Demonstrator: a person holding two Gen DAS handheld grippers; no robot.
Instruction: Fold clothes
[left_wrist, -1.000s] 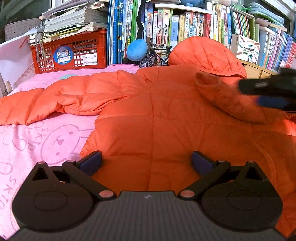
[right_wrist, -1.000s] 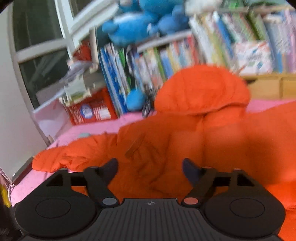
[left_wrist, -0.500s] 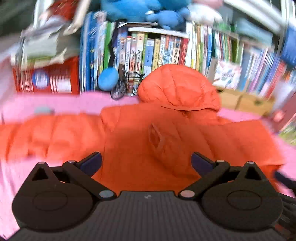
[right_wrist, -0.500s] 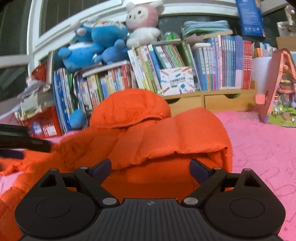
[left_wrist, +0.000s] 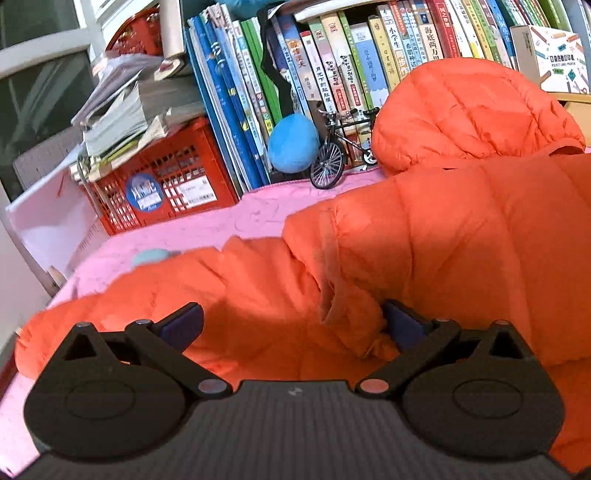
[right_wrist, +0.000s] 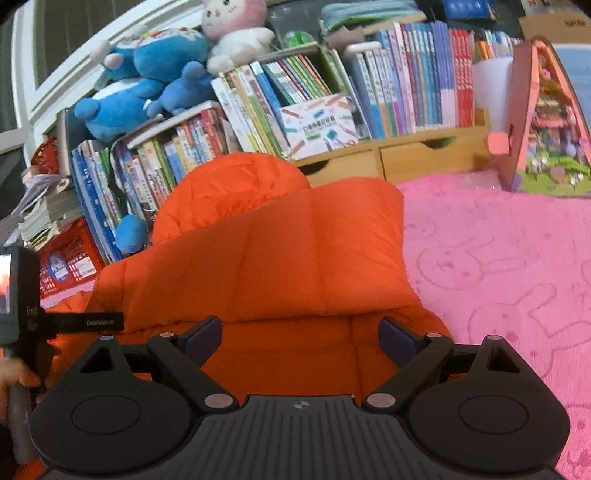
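Both grippers' fingers stand wide apart, left gripper (left_wrist: 291, 325) over the orange jacket's (left_wrist: 461, 236) sleeve, right gripper (right_wrist: 300, 338) over its folded side, gripping nothing.

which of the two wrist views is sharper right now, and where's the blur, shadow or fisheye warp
Left wrist view: book spines read sharp, the sleeve edge at lower left is slightly smeared, and a shadow lies on the orange jacket between the fingers. Right wrist view: mostly crisp, the window frame bows hard at the left edge, corners darken, and the pink blanket is evenly lit without glare.
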